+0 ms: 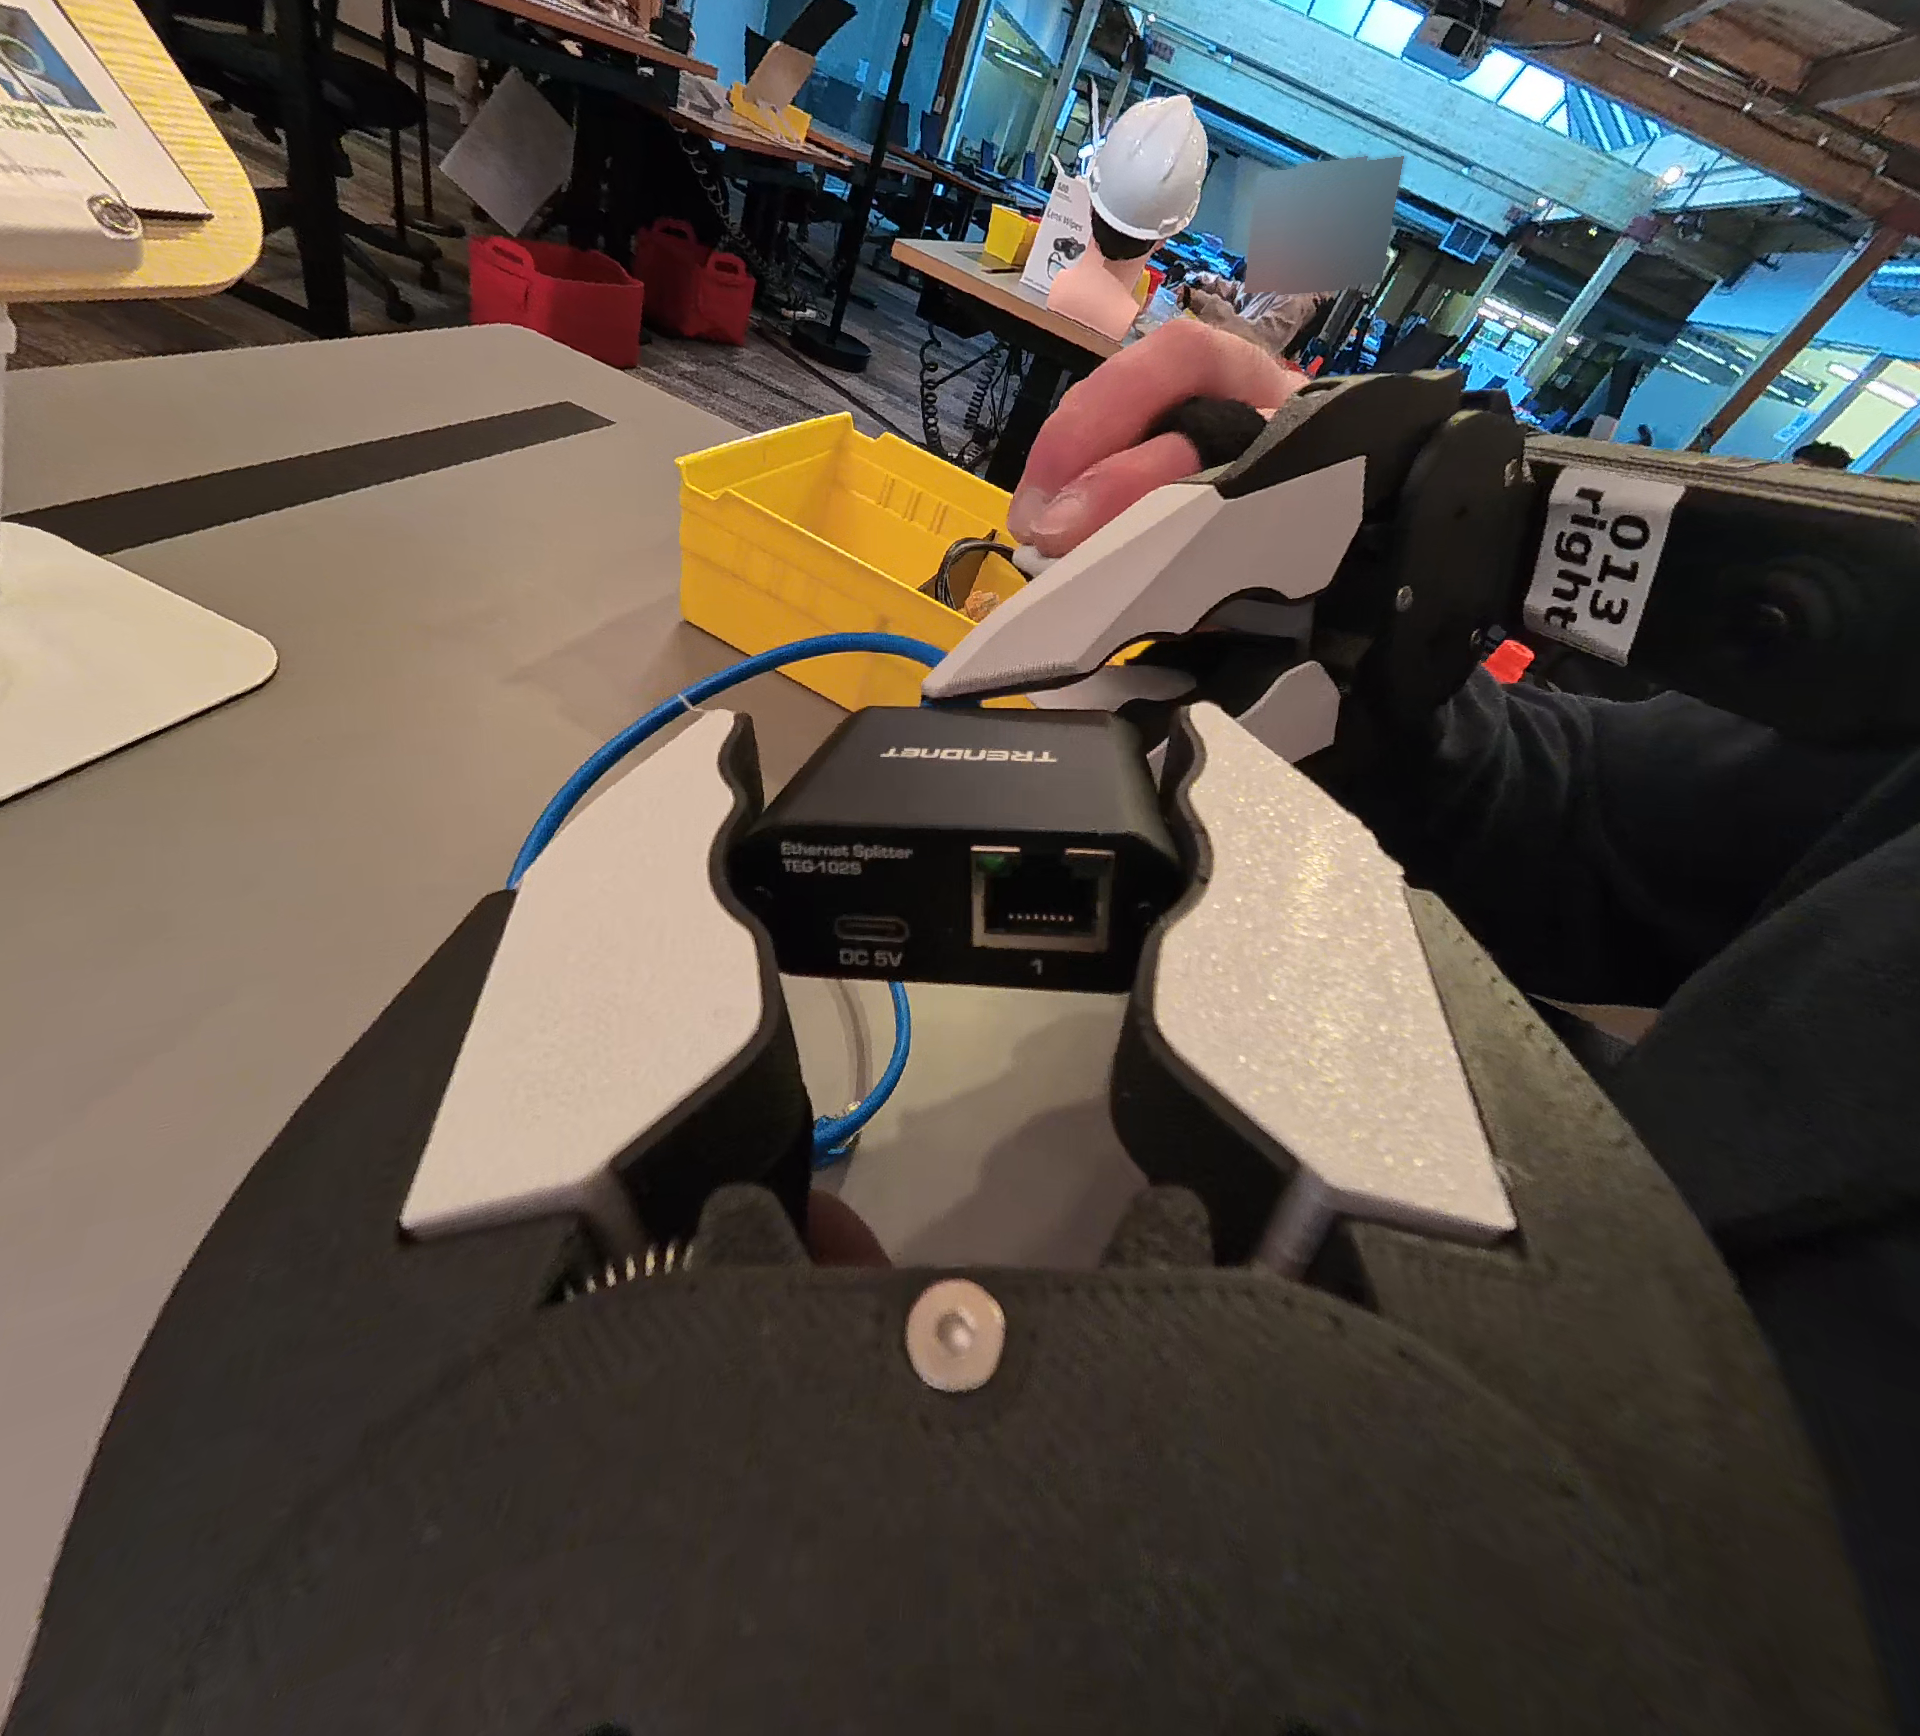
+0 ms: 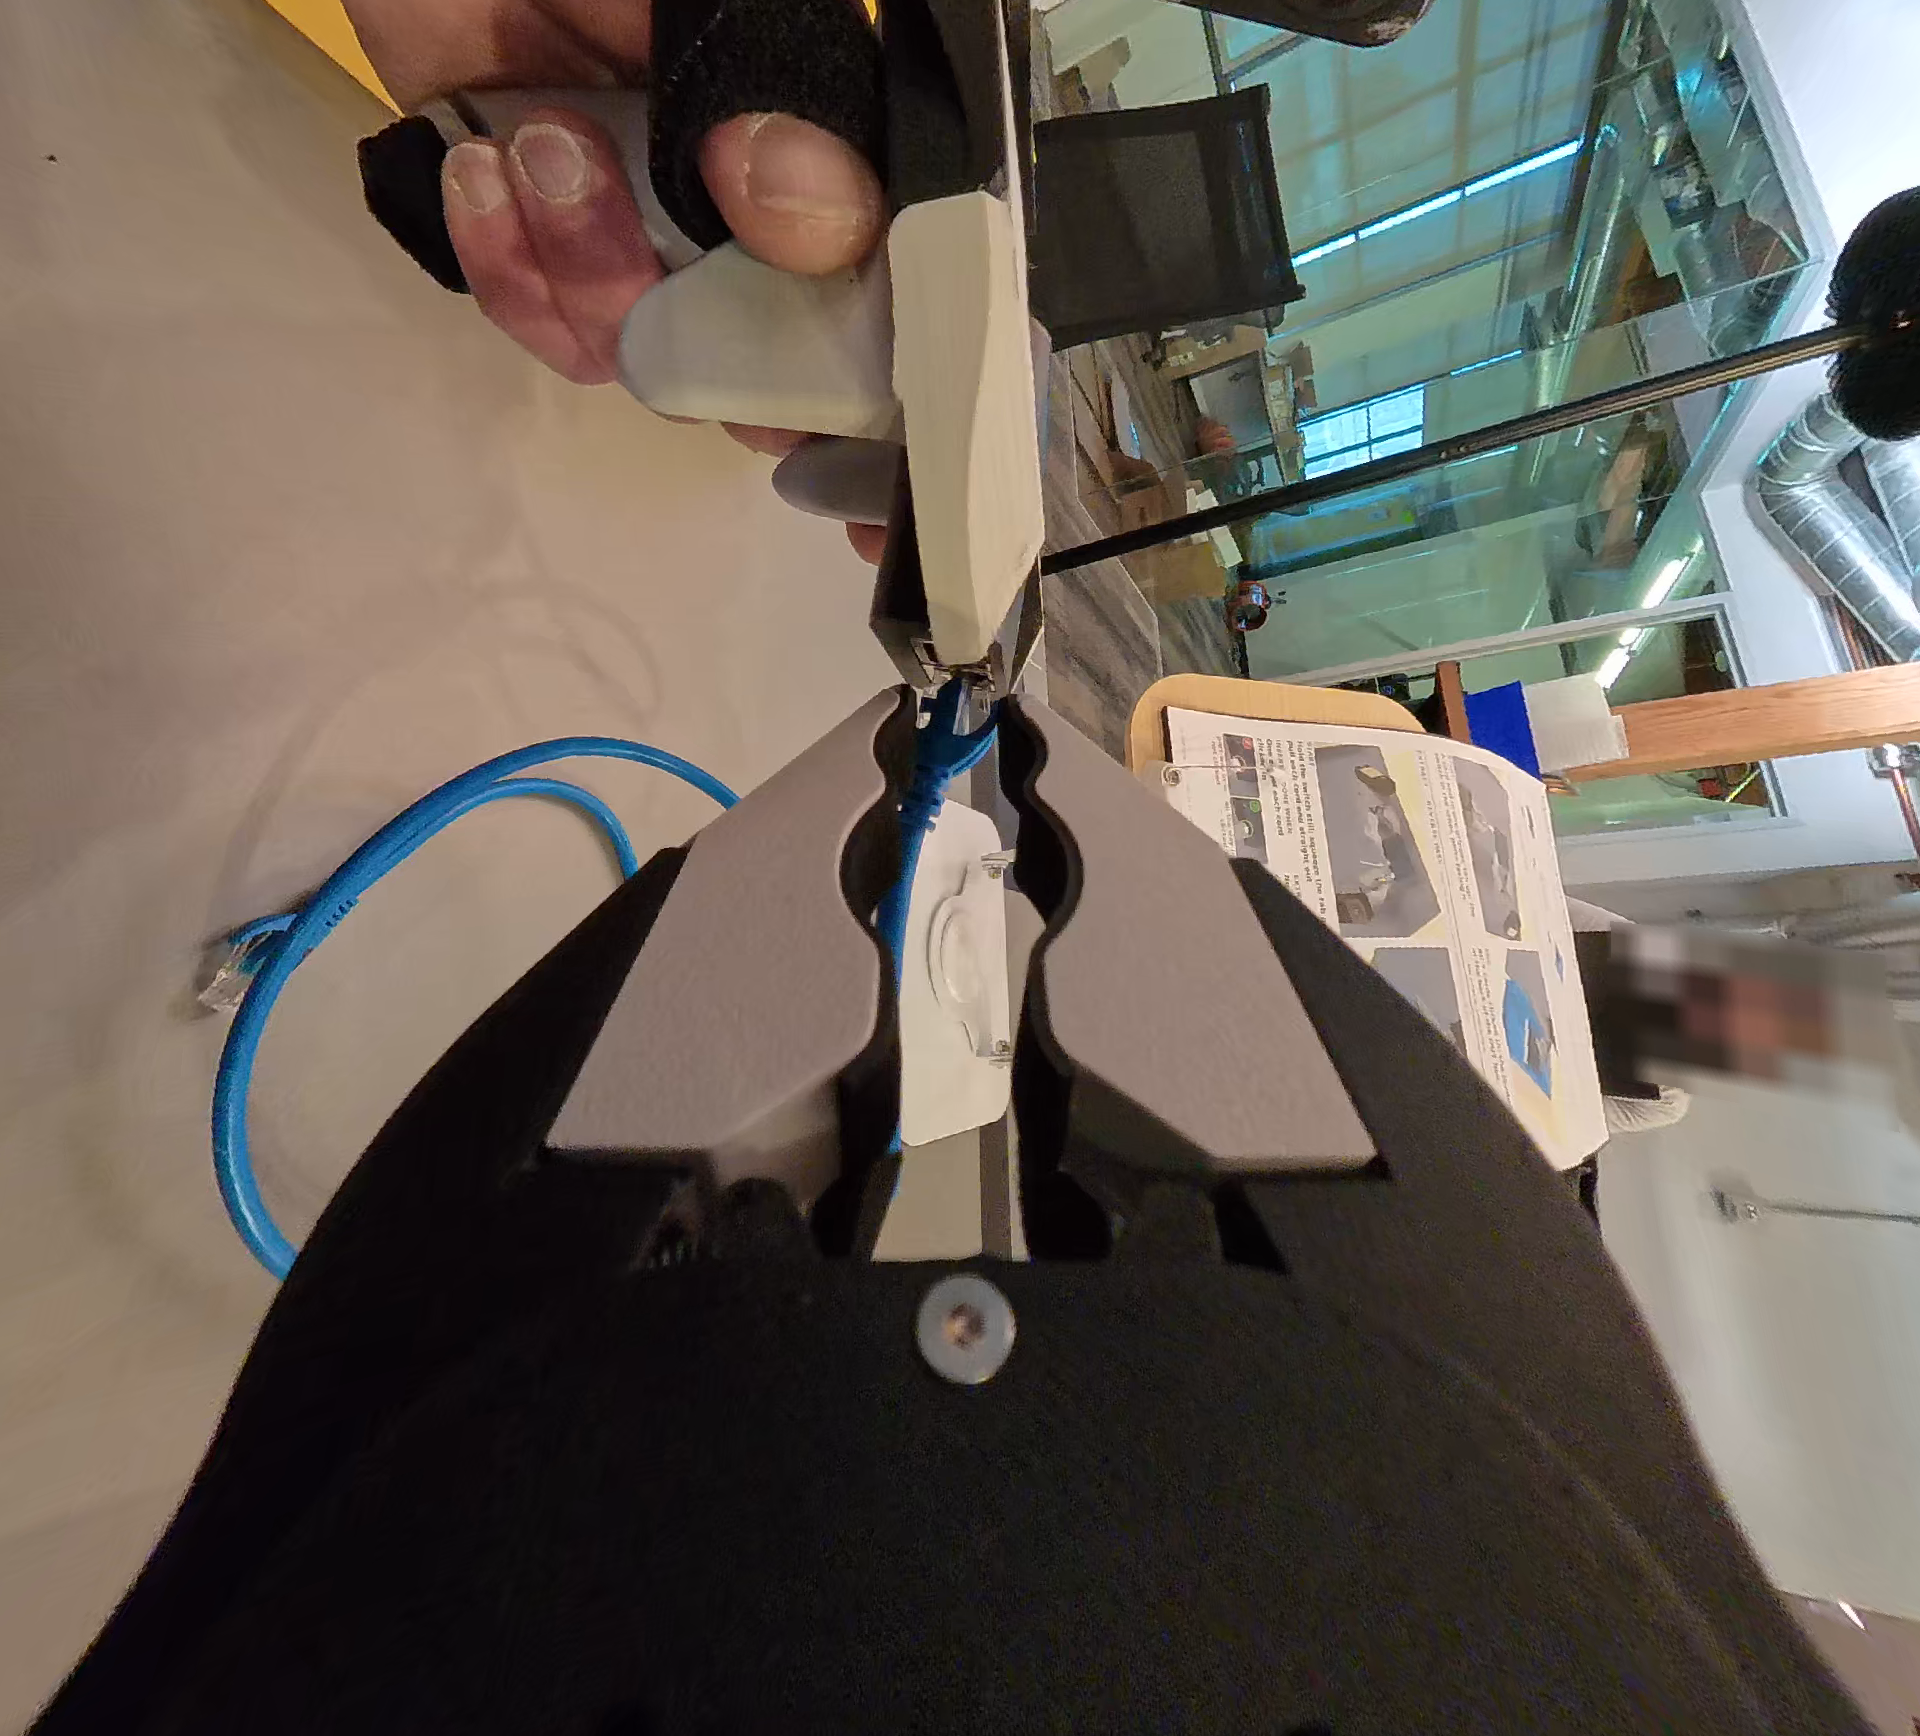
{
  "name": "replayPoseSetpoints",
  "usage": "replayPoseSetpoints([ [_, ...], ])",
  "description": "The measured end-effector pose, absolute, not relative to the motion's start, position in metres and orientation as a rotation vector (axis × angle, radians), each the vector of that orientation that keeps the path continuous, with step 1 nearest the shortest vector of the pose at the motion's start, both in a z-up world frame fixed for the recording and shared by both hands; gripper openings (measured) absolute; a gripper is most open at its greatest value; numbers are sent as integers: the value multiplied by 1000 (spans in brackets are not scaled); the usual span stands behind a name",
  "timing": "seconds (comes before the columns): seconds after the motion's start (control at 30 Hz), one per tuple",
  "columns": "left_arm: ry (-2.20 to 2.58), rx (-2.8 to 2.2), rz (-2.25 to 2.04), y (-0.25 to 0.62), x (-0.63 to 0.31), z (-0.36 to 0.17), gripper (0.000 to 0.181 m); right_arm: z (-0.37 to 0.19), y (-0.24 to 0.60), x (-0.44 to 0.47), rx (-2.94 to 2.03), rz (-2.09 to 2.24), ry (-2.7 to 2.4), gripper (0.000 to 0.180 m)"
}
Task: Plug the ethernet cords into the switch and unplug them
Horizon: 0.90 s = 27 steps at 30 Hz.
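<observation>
My left gripper (image 1: pixel 961 736) is shut on the sides of a small black ethernet switch (image 1: pixel 956 855) and holds it above the grey table (image 1: pixel 312 907). The switch's near face shows an empty port (image 1: pixel 1042 897). My right gripper (image 2: pixel 951 715) is shut on the plug end of a blue ethernet cord (image 2: pixel 935 772), right at the switch's far face (image 2: pixel 951 673). I cannot tell whether the plug is seated. In the left wrist view the right gripper (image 1: pixel 971 684) comes in from the right behind the switch. The cord (image 1: pixel 623 751) loops over the table, and its free plug (image 2: pixel 223 969) lies loose.
A yellow bin (image 1: pixel 790 533) holding more cords stands just behind the switch. A white stand base (image 1: pixel 104 658) and an instruction sheet (image 2: pixel 1403 907) are to the left. A person's hands (image 2: pixel 582 128) hold both grippers. Desks and red bags fill the room beyond.
</observation>
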State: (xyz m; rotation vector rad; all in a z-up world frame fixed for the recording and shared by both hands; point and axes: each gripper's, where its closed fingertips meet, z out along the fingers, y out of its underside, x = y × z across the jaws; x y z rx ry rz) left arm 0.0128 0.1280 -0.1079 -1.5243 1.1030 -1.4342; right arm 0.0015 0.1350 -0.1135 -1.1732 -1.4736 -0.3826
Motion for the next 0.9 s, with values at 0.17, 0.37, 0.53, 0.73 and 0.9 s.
replayPoseSetpoints([
  [0.17, 1106, -1534, -1429, 128, 14, -108, 73, -118, 134, 1, -1184, -387, -1503, 11],
  [0.37, 1078, -1533, -1442, 128, 15, -111, 73, -123, 134, 3, -1218, -398, -1535, 10],
  [0.53, 981, -1445, -1472, 127, 9, -93, 74, -113, 129, 6, -1164, -521, -1547, 9],
  [0.73, 980, -1347, -1353, 144, -18, -51, 73, -99, 135, 64, -1331, -505, -1431, 7],
  [0.9, 985, -1370, -1325, 151, -17, -59, 74, -40, 134, 102, -1327, -529, -1248, 8],
])
